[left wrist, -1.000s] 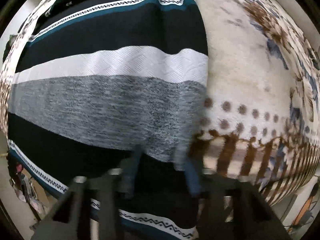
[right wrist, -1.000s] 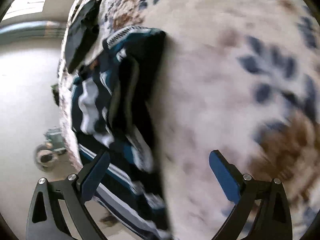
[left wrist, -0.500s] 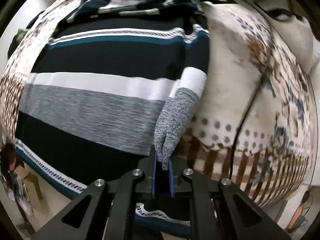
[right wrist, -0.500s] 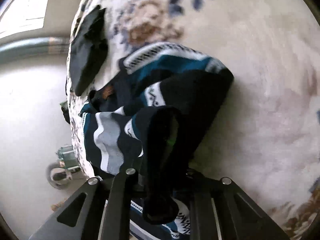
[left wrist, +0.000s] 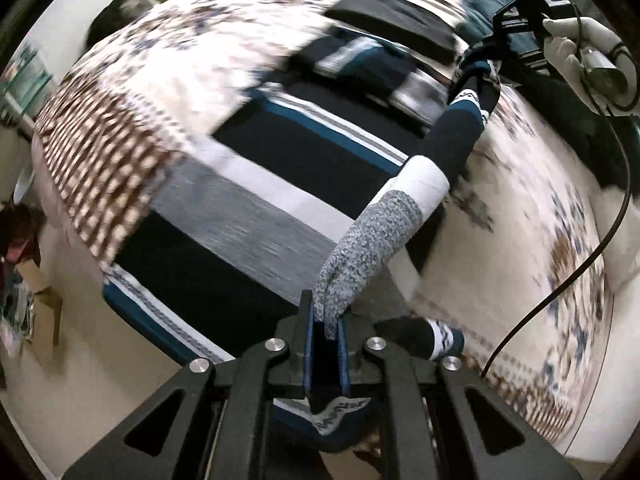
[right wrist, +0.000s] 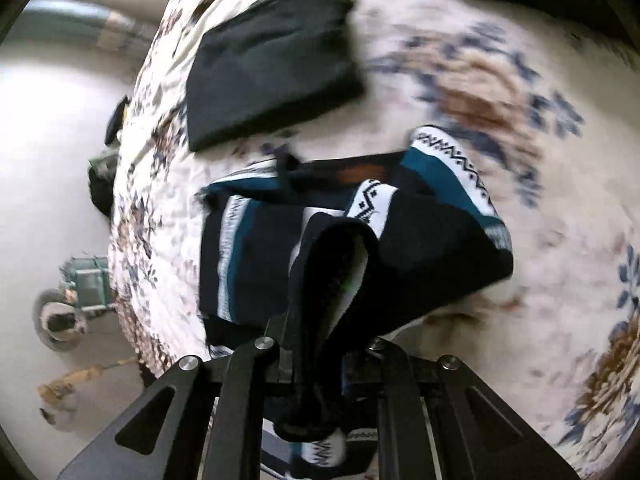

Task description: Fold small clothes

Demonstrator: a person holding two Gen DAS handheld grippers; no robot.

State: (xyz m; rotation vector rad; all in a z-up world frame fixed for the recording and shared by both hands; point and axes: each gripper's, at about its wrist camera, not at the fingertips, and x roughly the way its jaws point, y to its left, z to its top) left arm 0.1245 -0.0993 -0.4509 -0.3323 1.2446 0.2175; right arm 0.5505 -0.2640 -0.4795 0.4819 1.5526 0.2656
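A striped sweater (left wrist: 256,200) in black, teal, white and grey lies on a floral bedspread (left wrist: 520,208). My left gripper (left wrist: 325,330) is shut on the sweater's grey side edge, lifted off the bed. That edge stretches as a taut band up to my right gripper (left wrist: 486,54), seen at the top right of the left wrist view. In the right wrist view my right gripper (right wrist: 316,364) is shut on a dark fold of the sweater (right wrist: 400,232), with the patterned hem bunched beyond it.
A folded black garment (right wrist: 268,76) lies on the bedspread (right wrist: 520,80) beyond the sweater; it also shows in the left wrist view (left wrist: 392,20). A cable (left wrist: 560,280) hangs across the right. The bed edge and floor with a wheeled cart (right wrist: 72,300) are at the left.
Both grippers closed on the sweater's right edge and lifted it. The edge now hangs stretched between them, higher above the bed than half a second ago.
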